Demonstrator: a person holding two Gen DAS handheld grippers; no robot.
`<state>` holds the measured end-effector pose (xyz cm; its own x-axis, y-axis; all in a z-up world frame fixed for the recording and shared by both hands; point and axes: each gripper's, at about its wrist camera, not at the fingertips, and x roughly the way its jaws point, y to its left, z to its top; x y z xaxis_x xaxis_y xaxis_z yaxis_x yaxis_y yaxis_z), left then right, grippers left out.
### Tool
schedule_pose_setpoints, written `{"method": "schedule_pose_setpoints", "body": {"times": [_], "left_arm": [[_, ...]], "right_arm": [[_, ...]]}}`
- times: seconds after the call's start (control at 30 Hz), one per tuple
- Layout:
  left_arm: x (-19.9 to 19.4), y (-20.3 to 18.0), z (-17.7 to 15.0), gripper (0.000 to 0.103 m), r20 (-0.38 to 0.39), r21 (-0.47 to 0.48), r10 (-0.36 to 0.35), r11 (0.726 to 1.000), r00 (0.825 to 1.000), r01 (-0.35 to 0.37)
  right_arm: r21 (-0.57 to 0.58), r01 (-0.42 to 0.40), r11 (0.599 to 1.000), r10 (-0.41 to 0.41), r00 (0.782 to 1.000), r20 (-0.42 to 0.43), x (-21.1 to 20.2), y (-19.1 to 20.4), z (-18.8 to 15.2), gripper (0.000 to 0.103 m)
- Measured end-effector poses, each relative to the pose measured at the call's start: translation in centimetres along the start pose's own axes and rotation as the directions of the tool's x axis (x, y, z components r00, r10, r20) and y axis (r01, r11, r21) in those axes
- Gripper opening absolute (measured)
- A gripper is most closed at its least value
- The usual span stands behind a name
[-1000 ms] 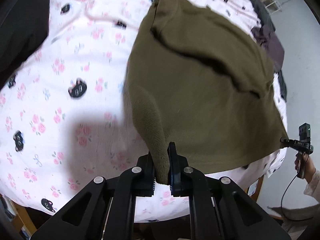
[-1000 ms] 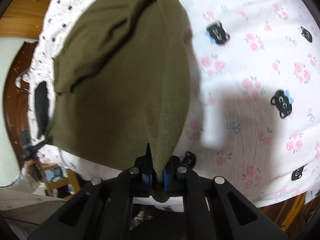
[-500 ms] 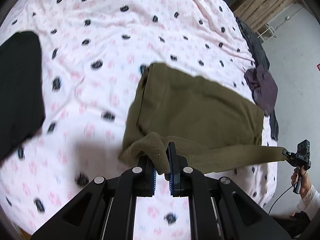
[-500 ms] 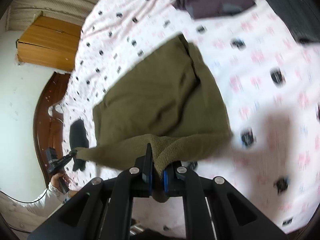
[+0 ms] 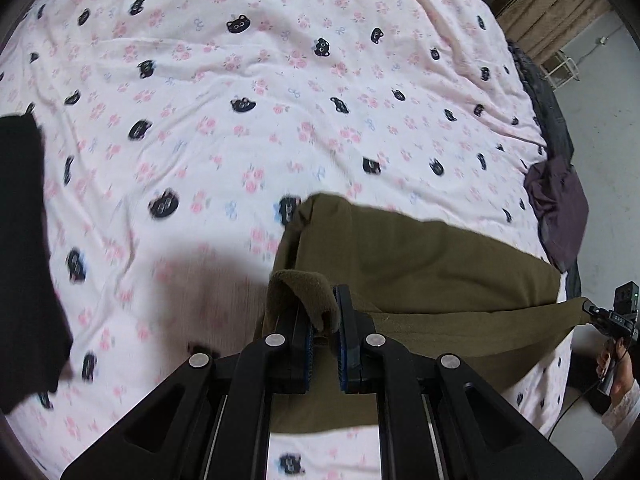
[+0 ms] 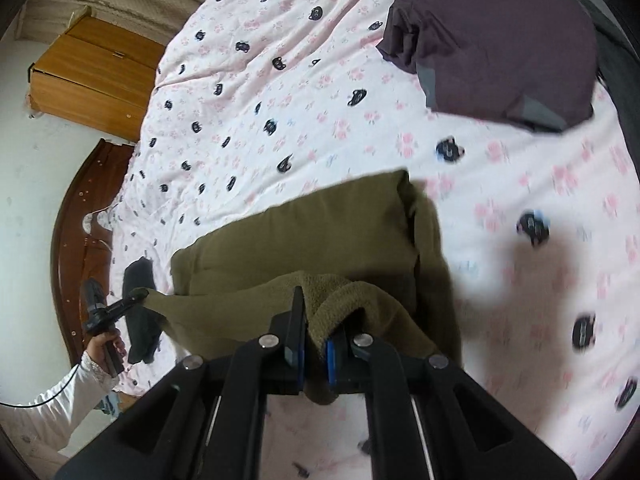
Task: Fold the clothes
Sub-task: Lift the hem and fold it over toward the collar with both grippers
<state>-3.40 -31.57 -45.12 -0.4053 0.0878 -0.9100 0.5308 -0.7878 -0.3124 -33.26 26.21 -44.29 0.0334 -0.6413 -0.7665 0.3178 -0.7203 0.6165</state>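
Change since a second ago: both hand-held grippers have carried the near edge of the olive garment (image 5: 420,264) forward over the bed, so the cloth that hung down and filled each view now lies doubled on the sheet with much more of the bed showing.
Left hand-held gripper (image 5: 323,320): pressed together on a fleecy corner of the olive garment, which curls up and over between its fingers.
Right hand-held gripper (image 6: 314,328): clamped on the other corner of the same edge; a thick fold of fleece bulges out above the pads and a tail of it hangs below them.
Olive garment: on the bed just ahead of both grippers, its lower layer flat on the sheet, the lifted edge stretched taut between the two grips.
Bed sheet (image 5: 280,100): pink, printed with roses and black cat faces, wrinkled.
Purple garment (image 6: 500,36): crumpled on the bed beyond the olive one, apart from it.
Black garment (image 5: 24,248): at the left edge of the left wrist view, on the sheet, well apart from the olive one.
Person's hand (image 6: 106,346): grips the left handle, white sleeve behind it.
Wooden cabinet (image 6: 92,76): past the bed's far side.
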Motion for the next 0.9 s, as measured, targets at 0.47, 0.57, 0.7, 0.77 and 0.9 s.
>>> {"method": "schedule_pose_setpoints", "body": {"times": [0.47, 0.57, 0.7, 0.77, 0.9], "left_arm": [[7.2, 0.6, 5.0, 0.008, -0.095, -0.036, 0.087, 0.995, 0.992, -0.09], [7.9, 0.6, 5.5, 0.009, -0.107, -0.038, 0.108, 0.993, 0.988, -0.112], [8.7, 0.6, 6.1, 0.011, -0.121, -0.051, 0.138, 0.988, 0.983, -0.145], [9.1, 0.5, 6.5, 0.011, -0.128, -0.043, 0.151, 0.987, 0.98, -0.157], [9.4, 0.5, 7.3, 0.015, -0.152, -0.059, 0.15, 0.985, 0.977, -0.16]], "right_arm": [[0.097, 0.067, 0.993, -0.061, 0.996, -0.065, 6.0, -3.7, 4.7, 0.008], [0.104, 0.079, 0.991, -0.07, 0.994, -0.085, 6.9, -4.2, 5.2, 0.008], [0.103, 0.101, 0.99, -0.089, 0.99, -0.11, 7.8, -4.4, 5.9, 0.009], [0.097, 0.109, 0.989, -0.096, 0.987, -0.129, 8.3, -4.3, 6.4, 0.009], [0.087, 0.131, 0.988, -0.114, 0.978, -0.176, 9.0, -4.1, 7.5, 0.011]]}}
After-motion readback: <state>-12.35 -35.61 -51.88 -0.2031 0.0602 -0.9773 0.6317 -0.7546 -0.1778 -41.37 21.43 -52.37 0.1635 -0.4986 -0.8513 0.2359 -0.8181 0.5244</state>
